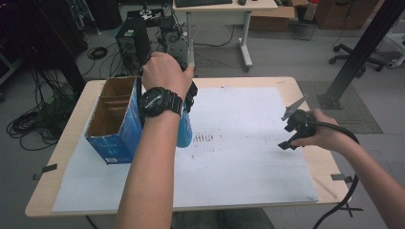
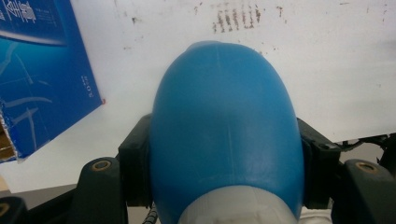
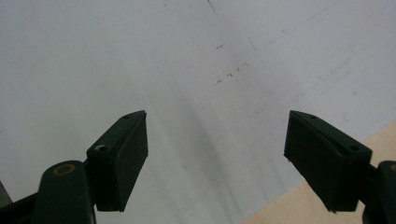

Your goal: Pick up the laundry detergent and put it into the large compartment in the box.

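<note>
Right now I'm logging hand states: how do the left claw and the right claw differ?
The left claw is shut on the blue bottle, whereas the right claw is open with nothing between its jaws. The left claw is beside the blue cardboard box, while the right claw is apart from it, near the white mat's right edge. Both are hand-held, with black jaws.
</note>
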Tool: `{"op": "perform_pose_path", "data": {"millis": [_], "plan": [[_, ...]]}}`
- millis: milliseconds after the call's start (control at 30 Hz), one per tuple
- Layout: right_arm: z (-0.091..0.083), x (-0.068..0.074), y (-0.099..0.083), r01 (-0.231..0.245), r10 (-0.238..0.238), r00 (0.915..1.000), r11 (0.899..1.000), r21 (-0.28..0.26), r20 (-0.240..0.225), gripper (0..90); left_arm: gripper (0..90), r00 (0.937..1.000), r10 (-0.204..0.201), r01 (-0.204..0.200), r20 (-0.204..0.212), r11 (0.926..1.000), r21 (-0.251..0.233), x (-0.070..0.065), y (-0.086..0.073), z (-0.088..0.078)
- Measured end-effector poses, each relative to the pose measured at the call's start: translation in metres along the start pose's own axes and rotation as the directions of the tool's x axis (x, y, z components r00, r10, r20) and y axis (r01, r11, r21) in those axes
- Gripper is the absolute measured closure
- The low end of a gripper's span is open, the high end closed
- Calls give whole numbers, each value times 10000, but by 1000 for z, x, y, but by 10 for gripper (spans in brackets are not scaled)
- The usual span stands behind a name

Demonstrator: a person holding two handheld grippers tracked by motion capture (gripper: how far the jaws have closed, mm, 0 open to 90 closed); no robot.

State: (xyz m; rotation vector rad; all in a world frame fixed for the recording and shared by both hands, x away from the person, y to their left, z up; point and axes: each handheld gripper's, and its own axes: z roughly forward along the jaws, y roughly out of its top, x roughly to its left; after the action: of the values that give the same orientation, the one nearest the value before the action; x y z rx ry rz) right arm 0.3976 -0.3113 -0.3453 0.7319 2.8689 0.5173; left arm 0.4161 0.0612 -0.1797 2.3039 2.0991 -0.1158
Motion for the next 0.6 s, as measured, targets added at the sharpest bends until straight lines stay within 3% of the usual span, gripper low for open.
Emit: {"op": "perform_pose_path", "data": {"millis": [600], "plan": [[0,0,0,-22,22,10000,10000,-3,2,218,368,9997,-216,217,97,9997,-60,6,-2,-8]]}}
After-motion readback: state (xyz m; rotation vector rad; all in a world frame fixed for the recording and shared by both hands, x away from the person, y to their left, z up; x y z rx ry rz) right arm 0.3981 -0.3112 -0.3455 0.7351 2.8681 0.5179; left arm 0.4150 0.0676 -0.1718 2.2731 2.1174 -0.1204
